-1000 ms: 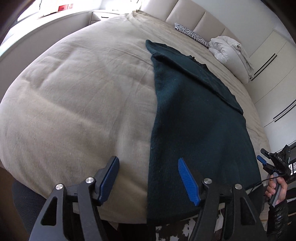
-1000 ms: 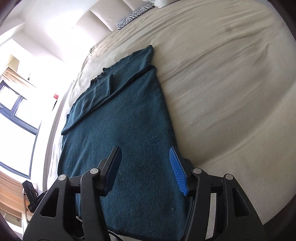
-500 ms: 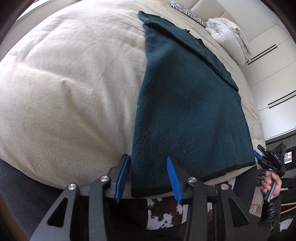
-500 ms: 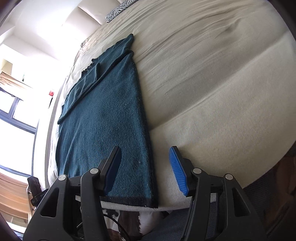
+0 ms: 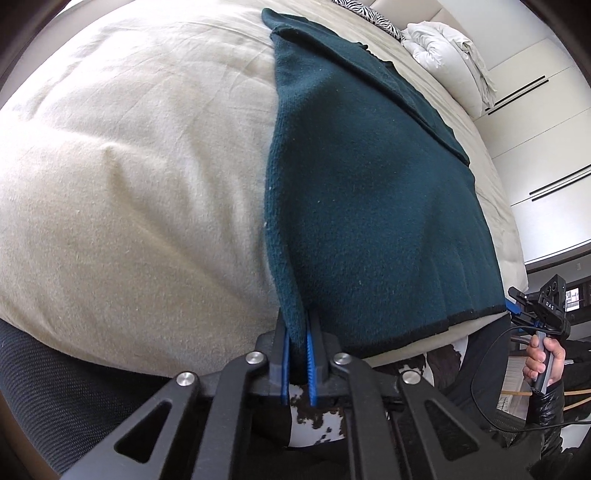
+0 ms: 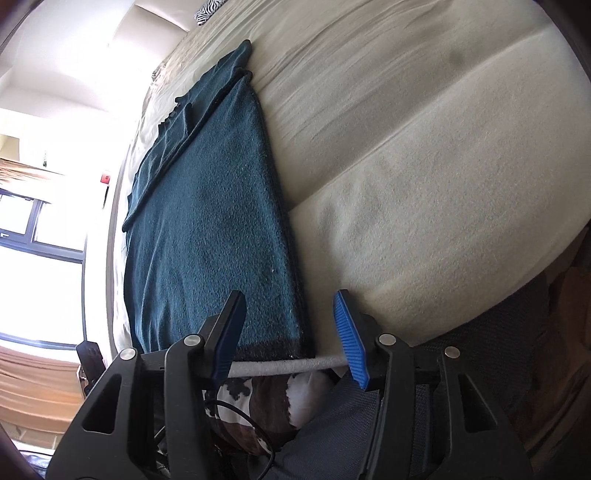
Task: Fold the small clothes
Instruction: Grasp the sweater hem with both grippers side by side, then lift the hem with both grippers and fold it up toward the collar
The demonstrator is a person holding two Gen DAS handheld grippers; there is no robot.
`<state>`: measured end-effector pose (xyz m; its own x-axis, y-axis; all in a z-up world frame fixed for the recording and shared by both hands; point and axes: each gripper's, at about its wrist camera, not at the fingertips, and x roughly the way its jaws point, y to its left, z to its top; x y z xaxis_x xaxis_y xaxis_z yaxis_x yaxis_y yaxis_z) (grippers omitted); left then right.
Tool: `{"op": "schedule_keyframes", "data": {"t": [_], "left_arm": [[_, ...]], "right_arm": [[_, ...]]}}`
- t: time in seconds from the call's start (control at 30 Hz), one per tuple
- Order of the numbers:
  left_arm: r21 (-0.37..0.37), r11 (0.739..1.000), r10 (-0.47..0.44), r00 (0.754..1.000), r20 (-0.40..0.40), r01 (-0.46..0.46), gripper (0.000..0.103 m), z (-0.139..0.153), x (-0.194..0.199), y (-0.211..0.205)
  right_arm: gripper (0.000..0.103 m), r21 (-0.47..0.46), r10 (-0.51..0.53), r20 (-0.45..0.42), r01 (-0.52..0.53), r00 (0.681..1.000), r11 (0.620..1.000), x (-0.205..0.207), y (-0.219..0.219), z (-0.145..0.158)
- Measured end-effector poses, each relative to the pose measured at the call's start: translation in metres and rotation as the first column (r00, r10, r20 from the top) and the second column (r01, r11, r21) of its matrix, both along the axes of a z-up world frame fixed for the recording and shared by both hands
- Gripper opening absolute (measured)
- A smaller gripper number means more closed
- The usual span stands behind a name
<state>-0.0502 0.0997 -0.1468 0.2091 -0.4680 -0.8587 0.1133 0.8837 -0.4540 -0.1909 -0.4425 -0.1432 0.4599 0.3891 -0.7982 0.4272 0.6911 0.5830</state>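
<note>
So the dark teal garment [image 5: 369,192] is laid out flat and long on the beige bed [image 5: 129,184], running from the near edge up toward the headboard end, with its black-trimmed hem sitting right at the near edge of the bed. The left claw [image 5: 298,350] is pressed together on the hem's near left corner, and you can see the cloth bunching up into a ridge where the blue pads [image 5: 283,354] squeeze it.

The right claw [image 6: 288,332] has just been closing but its jaws are spread, nothing pinched. It hovers at the near edge of the bed with the garment's [image 6: 207,229] right hem corner sitting between the jaws, closer to the left pad, not touching either as far as I can tell. In the left wrist view the right hand [image 5: 543,354] is off past the hem's far corner.

White bedding [image 5: 450,48] is piled at the far end, next to a zebra-print pillow [image 5: 369,9].
</note>
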Motion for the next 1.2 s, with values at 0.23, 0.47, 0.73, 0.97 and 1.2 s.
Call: {"op": "schedule_keyframes", "data": {"t": [0.23,0.47,0.73,0.97,1.2], "left_arm": [[-0.015,1.0,-0.003,1.0,0.012,0.003,0.007,0.004,-0.002,0.002],[-0.154,0.987,0.054,0.998,0.02,-0.05,0.006,0.022,0.004,0.022],[-0.392,0.912,0.173,0.979,0.108,-0.118,0.006,0.076,0.032,0.048],[-0.521,0.841,0.245,0.96,0.132,-0.143,0.006,0.104,0.07,0.05],[-0.57,0.804,0.294,0.946,0.135,-0.168,0.006,0.113,0.121,0.05]], "right_arm": [[0.019,0.047,0.004,-0.02,-0.003,1.0,0.999,0.001,0.003,-0.01],[0.006,0.089,-0.02,0.061,0.015,0.998,0.996,0.004,0.001,0.004],[0.006,0.126,-0.043,0.237,0.013,0.97,0.992,0.051,-0.003,0.059],[0.006,0.131,-0.06,0.338,0.016,0.939,0.991,0.113,-0.007,0.096],[0.006,0.134,-0.122,0.357,0.078,0.926,0.988,0.174,-0.029,0.103]]}}
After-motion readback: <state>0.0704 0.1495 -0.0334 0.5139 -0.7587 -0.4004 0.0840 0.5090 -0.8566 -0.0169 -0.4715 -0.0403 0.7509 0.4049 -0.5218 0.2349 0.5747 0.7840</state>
